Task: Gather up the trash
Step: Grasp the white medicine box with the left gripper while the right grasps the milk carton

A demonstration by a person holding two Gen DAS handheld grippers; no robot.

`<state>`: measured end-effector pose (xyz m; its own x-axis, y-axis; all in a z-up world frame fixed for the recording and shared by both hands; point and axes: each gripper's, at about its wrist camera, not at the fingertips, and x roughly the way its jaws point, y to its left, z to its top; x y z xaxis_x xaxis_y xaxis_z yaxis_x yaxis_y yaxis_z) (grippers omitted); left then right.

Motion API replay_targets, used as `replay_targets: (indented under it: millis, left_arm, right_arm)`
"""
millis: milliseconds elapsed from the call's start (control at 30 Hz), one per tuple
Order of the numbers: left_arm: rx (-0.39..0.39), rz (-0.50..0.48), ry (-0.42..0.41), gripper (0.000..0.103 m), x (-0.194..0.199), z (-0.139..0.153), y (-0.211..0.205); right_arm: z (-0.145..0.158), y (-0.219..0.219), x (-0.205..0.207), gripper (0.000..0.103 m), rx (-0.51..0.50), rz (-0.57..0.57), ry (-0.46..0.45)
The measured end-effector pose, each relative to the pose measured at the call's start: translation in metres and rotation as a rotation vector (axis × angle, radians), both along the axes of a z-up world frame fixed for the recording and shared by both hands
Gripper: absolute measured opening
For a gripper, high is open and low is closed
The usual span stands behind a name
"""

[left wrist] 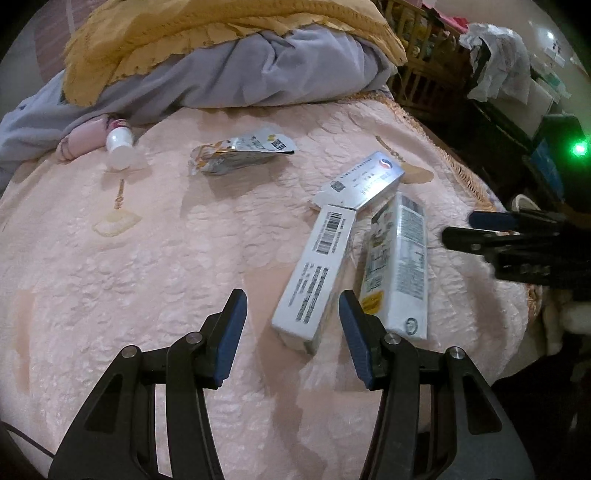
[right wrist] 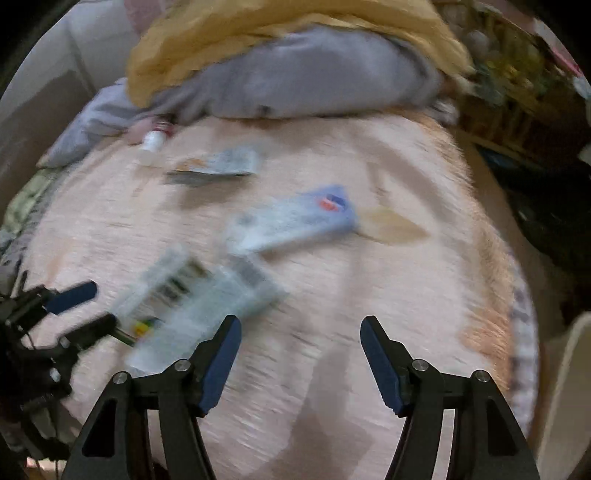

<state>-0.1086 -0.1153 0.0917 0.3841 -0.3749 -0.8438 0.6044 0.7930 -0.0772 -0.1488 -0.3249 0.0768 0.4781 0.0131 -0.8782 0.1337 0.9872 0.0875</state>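
Observation:
Trash lies on a pink quilted bedspread (left wrist: 129,258). A white carton with a barcode (left wrist: 314,273) has its near end between the fingertips of my left gripper (left wrist: 292,299), which is open, its pads clear of the carton. A second white carton (left wrist: 400,266) lies just right of it and a silver-blue box (left wrist: 364,182) beyond. Farther off are a crumpled foil pouch (left wrist: 236,153) and a small white bottle (left wrist: 120,146). The right wrist view is blurred: my right gripper (right wrist: 301,323) is open over bare quilt, with the cartons (right wrist: 192,299) to its left.
A heap of grey (left wrist: 258,70) and yellow bedding (left wrist: 207,29) fills the far side of the bed. Past the fringed right edge (left wrist: 465,173) stand dark cluttered furniture and a green light (left wrist: 578,149). My right gripper (left wrist: 465,227) enters the left wrist view beside the cartons.

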Motion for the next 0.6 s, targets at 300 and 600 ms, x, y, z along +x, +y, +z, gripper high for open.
replay_targets:
  millis: [300,600]
  left_arm:
    - [-0.01,-0.003,0.073,0.033,0.025,-0.021,-0.022]
    - [-0.032,0.089,0.046,0.025,0.027,-0.009,0.031]
  right_arm:
    - [0.002,-0.026,-0.032,0.064,0.141,-0.066,-0.028]
    - [0.01,0.017,-0.007,0.067,0.179,0.003,-0.066]
